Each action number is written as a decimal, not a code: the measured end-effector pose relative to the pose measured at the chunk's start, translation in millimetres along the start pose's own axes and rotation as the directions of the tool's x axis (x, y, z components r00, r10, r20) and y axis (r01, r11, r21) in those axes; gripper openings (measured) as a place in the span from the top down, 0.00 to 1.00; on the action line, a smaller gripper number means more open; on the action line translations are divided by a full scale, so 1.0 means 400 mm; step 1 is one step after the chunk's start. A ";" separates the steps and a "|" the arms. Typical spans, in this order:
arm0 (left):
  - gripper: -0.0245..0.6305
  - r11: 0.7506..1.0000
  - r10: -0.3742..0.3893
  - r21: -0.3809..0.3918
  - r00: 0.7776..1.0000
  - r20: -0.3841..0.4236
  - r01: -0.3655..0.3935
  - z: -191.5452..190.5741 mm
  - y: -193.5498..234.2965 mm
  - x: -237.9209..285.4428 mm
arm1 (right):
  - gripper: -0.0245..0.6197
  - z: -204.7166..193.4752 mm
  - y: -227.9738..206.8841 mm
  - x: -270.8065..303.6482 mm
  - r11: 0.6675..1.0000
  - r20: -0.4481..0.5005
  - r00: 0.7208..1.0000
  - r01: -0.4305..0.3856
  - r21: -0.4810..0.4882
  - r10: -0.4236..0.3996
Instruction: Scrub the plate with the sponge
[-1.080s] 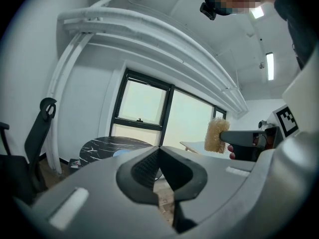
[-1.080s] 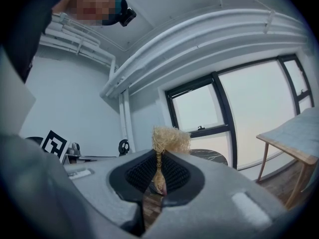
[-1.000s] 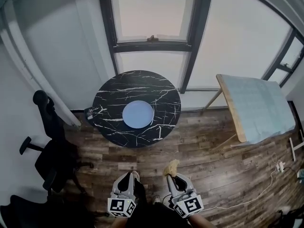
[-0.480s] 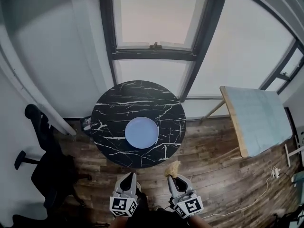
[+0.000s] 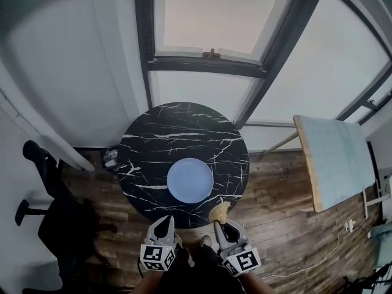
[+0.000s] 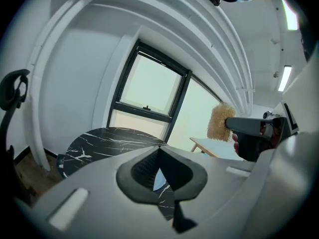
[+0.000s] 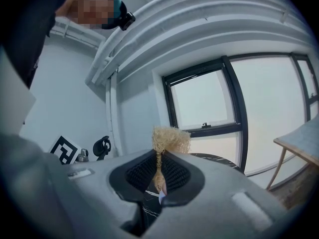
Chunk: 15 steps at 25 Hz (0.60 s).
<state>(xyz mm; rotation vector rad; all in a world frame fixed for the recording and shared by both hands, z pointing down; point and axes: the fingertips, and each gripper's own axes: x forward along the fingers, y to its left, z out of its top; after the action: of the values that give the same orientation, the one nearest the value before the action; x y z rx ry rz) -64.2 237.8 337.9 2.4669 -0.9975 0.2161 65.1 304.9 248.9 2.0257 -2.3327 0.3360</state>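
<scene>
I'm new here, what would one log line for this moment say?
left gripper: jaws shut, empty | right gripper: jaws shut on sponge | plate: on round table, untouched | scrubbing: not yet begun

Soft white daylight pours through the window (image 5: 208,23) at twelve o'clock in my head view, glass blown out; the plate (image 5: 190,180) shows pale blue under it. The wall (image 5: 55,72) at ten o'clock sits in grey shade. Fisheye bends every line; both gripper views blacken at the corners. A strip light (image 6: 286,77) glares near three o'clock, left gripper view.
</scene>
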 end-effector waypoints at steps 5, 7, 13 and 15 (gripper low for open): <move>0.96 0.999 0.043 -0.030 0.999 -0.028 -0.044 -0.018 0.050 0.106 | 0.92 -0.022 -0.062 0.095 0.999 -0.028 0.999 -0.044 0.007 0.045; 0.96 0.996 0.079 -0.040 0.996 -0.045 -0.081 -0.032 0.080 0.153 | 0.92 -0.032 -0.088 0.136 0.997 -0.042 0.996 -0.075 0.003 0.075; 0.96 0.974 0.202 -0.073 0.968 -0.150 -0.214 -0.094 0.146 0.263 | 0.92 -0.041 -0.155 0.250 0.978 -0.070 0.976 -0.208 -0.026 0.206; 0.96 0.964 0.239 -0.074 0.954 -0.182 -0.256 -0.124 0.162 0.297 | 0.92 -0.056 -0.177 0.286 0.966 -0.078 0.965 -0.255 -0.034 0.251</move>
<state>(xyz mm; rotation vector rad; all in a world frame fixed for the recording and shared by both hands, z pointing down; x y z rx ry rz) -21.6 147.6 441.9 2.1904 -1.2101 0.4435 114.8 188.4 299.8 1.6672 -2.5319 0.3567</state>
